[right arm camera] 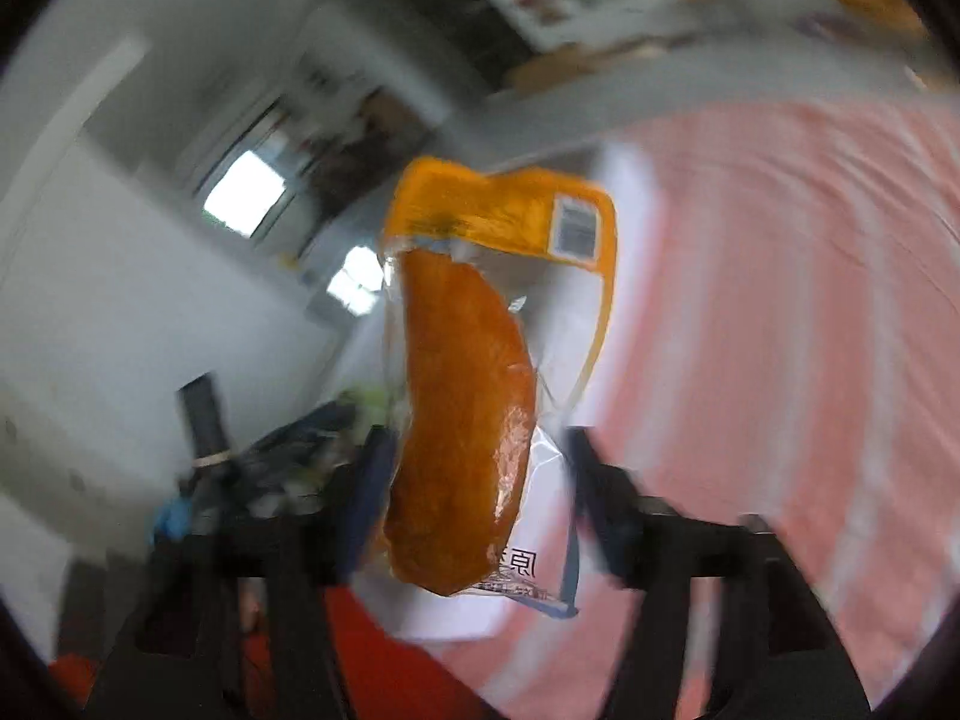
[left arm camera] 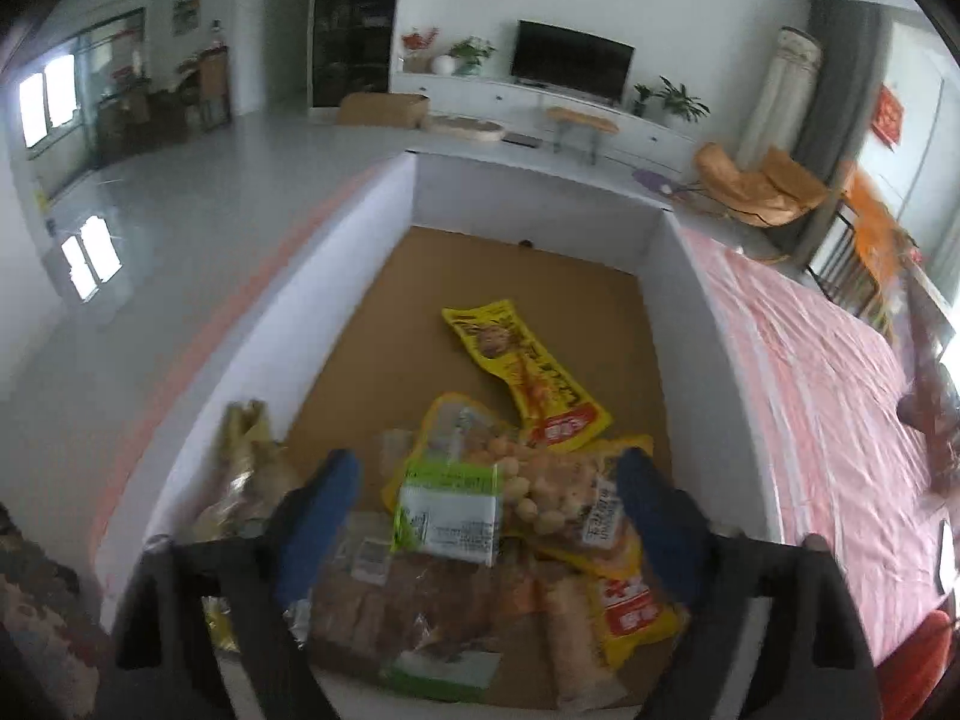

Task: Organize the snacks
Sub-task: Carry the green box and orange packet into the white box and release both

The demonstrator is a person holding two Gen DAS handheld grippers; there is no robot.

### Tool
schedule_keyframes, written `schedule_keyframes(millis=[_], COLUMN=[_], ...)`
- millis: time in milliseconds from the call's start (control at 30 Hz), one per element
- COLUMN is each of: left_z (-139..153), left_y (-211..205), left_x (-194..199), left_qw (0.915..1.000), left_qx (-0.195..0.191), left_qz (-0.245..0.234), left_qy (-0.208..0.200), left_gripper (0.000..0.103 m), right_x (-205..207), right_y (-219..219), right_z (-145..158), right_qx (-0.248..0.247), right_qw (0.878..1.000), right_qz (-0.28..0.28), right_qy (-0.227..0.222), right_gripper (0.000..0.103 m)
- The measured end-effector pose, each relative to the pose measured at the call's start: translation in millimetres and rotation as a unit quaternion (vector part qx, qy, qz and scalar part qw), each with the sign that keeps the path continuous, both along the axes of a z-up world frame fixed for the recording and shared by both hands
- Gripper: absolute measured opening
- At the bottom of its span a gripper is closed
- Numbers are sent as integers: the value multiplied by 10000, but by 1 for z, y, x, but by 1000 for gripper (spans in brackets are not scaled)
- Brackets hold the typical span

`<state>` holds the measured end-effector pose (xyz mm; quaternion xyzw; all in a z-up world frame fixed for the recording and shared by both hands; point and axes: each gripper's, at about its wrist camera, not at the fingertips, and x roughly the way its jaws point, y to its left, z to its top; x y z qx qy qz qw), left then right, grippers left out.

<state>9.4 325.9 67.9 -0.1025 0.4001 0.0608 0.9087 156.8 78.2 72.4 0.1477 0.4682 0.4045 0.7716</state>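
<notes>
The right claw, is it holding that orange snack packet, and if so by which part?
No firm hold: the right claw stands open, the orange snack packet loose between its fingers, lower end nearest them.

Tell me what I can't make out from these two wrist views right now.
- Right wrist view: motion blur smears the room; whether the left finger touches the orange snack packet between the wide jaws is unclear.
- Right wrist view: the packet's printed text is cut off at its lower end.
- Left wrist view: the snack pile in the white-walled box is partly hidden by the left gripper; its lowest packets run off the bottom edge.
</notes>
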Motion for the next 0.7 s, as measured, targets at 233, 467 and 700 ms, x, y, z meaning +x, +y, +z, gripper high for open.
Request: schedule_keyframes(millis=[233, 467, 700], left_z=[18, 38, 27], left_y=[-5, -7, -2], left_x=[-25, -42, -36], left_qw=[9902, 9753, 9726], left_qx=[1160, 1556, 1584], left_qz=[774, 1553, 1676], left_qy=[39, -216, 302], left_gripper=[100, 101, 102], right_x=[-16, -35, -55], right_y=[85, 94, 115], right_z=[8, 8, 28], right_qx=[-472, -971, -1285], right_qw=[9947, 9878, 9812], right_qz=[609, 301, 334], right_qy=[-676, -1177, -1403], right_gripper=[95, 95, 95])
